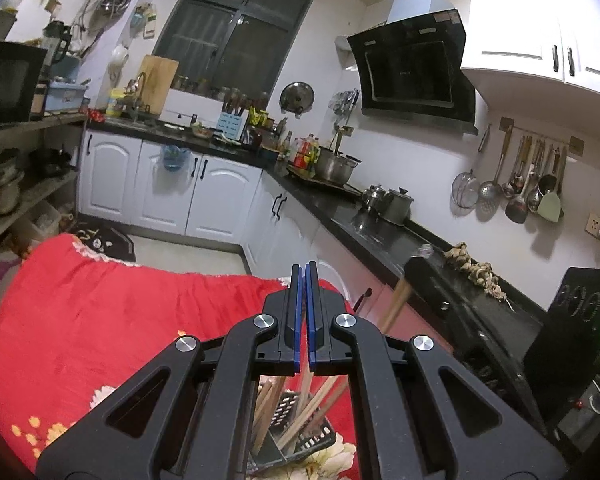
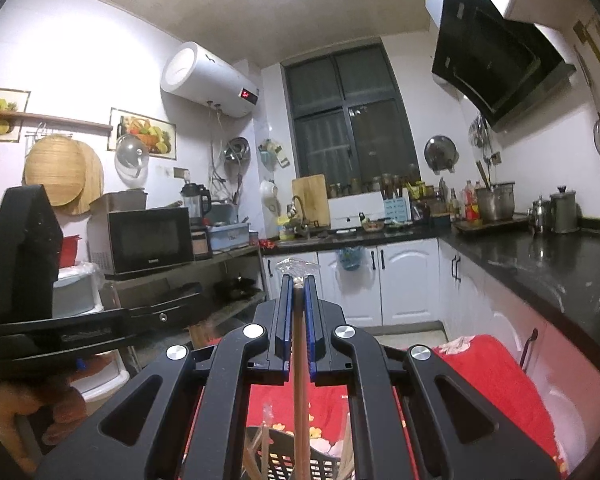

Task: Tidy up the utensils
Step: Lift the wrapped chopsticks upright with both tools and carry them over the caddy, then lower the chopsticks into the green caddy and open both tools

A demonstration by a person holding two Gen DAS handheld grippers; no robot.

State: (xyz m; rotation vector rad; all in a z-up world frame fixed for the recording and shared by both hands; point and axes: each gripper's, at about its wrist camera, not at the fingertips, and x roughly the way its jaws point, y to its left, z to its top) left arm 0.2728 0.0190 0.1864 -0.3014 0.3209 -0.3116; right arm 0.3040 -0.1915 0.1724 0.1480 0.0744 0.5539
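Two black blue-padded tools, left tool (image 1: pixel 305 276) empty and closed, right tool (image 2: pixel 299 286) clamping slim wooden chopstick (image 2: pixel 299 360).

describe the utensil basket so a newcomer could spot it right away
Start at the red flowered cloth that covers the table in the middle of the kitchen. Near its front edge, right under the left tool, stands a black plastic basket with slotted walls. It is the only container on the cloth, and wooden chopsticks lean out of it at angles.
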